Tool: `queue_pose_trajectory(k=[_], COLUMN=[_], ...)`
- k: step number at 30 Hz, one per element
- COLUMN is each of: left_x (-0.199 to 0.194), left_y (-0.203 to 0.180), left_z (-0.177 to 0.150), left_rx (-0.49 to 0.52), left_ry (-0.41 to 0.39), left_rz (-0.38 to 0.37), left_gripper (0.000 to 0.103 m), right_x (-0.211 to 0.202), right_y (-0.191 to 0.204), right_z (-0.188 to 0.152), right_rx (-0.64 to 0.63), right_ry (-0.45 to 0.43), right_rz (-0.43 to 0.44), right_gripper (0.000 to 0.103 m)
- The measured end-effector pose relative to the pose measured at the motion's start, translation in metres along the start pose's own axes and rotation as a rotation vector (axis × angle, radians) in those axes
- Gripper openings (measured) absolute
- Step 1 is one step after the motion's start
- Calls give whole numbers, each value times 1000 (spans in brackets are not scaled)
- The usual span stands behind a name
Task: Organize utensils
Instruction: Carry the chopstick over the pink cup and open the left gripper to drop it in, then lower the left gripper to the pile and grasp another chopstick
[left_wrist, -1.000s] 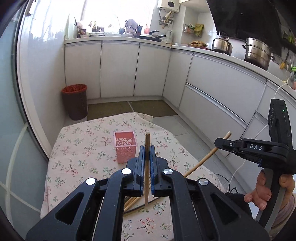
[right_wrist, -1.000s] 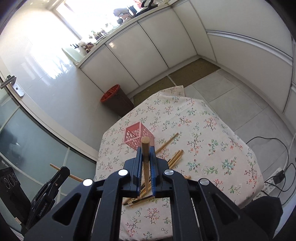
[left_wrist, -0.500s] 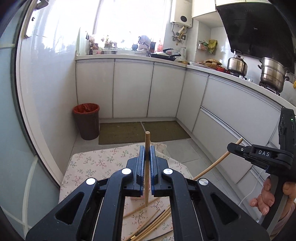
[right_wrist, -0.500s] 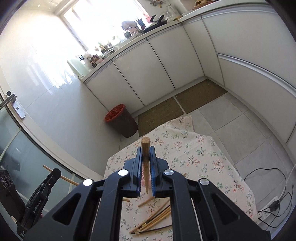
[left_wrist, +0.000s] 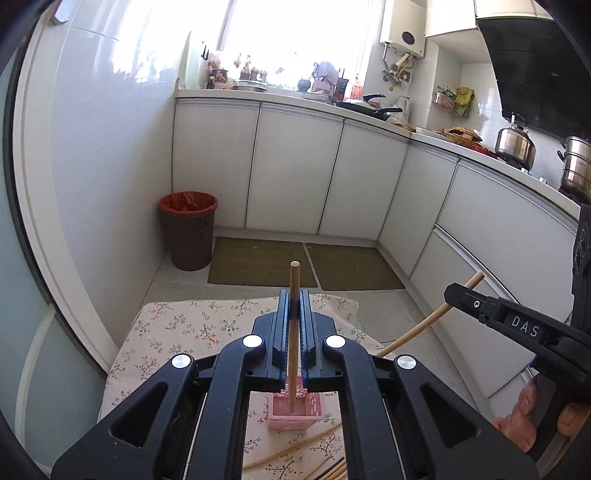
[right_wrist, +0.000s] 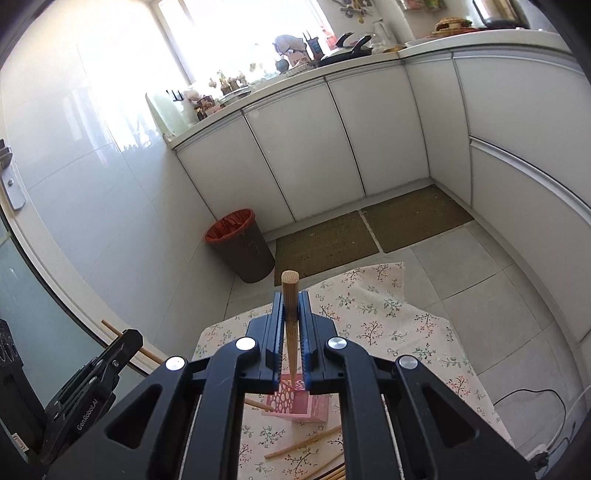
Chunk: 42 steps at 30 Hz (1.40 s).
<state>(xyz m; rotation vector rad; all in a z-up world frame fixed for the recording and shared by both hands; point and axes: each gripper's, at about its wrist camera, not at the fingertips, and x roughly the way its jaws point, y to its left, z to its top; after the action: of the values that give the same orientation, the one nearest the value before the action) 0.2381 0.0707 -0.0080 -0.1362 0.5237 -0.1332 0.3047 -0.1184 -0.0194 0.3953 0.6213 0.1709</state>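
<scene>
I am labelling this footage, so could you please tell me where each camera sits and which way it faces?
Left wrist: on the left gripper, looking along its fingers, which clamp a chopstick above the pink basket; the right gripper and the person's hand show at right.
Right wrist: on the right gripper, clamping its own chopstick above the basket; the left gripper shows at lower left.
Shared: basket, floral tablecloth, bin, cabinets.
</scene>
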Motion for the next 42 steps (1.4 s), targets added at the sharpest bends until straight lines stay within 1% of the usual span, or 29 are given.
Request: queue_pose_trajectory(k=[3, 7, 9, 10, 14, 19, 23, 26, 28, 29, 30, 31, 32, 34, 36, 37, 38, 39, 40, 41, 42], left_x=[11, 27, 36, 40, 37, 22, 7, -5, -13, -16, -20, -23, -26, -30, -32, -34, -37, -39, -42, -44, -46], left_y=[6, 7, 6, 7, 11, 8, 2, -1, -3, -4, -4, -5, -5, -6, -8, -8, -9, -9, -9, -10, -9], left_z=[-1, -6, -9, -10, -15, -11, -10, -13, -16, -18, -22, -25, -29, -36, -41, -44, -47, -50, -52, -56, -59], left_rx=[-17, -17, -18, -28, -55, -54, -47, -39, -38, -36, -35, -35, -35, -27, -21, -20, -19, -18, -16, -16, -18], left_ry=[12, 33, 60, 73, 76, 65, 49, 41, 40, 39, 37, 35, 33, 43, 58, 62, 63, 64, 66, 68, 70], left_rz=[3, 8, -2, -6, -21, -38, -35, -31, -28, -22, -17, -13, -9, -2, -1, 0, 0, 2, 6, 11, 16], left_gripper=[4, 4, 7, 7, 12, 14, 20, 25, 30, 36, 43, 47, 50, 51, 53, 53, 56, 60, 63, 69, 73], right_x=[18, 42, 49, 50, 43, 23, 7, -4, -12, -15, -18, -21, -24, -29, -34, -36, -39, -42, -44, -47, -49], right_y=[-2, -1, -1, -1, -1, -3, -6, -9, -10, -11, -12, -14, -15, -18, -20, -22, -24, -26, -28, -31, -34], right_z=[-8, -15, -20, -21, -22, -24, -31, -38, -44, -48, -52, -56, -59, -68, -76, -80, -83, -87, -91, -95, -98], right_rx=[-11, -29, -46, -47, -57, -67, -57, -50, -50, -49, -45, -38, -32, -26, -14, -5, 4, 13, 23, 34, 48], right_ry=[14, 35, 53, 53, 38, 17, 13, 11, 7, 10, 11, 9, 6, 7, 10, 10, 9, 6, 3, 1, -1], right_rz=[-9, 1, -1, -1, -6, -16, -28, -38, -45, -46, -49, -53, -58, -66, -72, -73, -74, -79, -84, -88, -92], right_gripper=[8, 8, 11, 11, 19, 19, 22, 29, 32, 33, 39, 42, 49, 52, 61, 63, 67, 71, 73, 76, 80])
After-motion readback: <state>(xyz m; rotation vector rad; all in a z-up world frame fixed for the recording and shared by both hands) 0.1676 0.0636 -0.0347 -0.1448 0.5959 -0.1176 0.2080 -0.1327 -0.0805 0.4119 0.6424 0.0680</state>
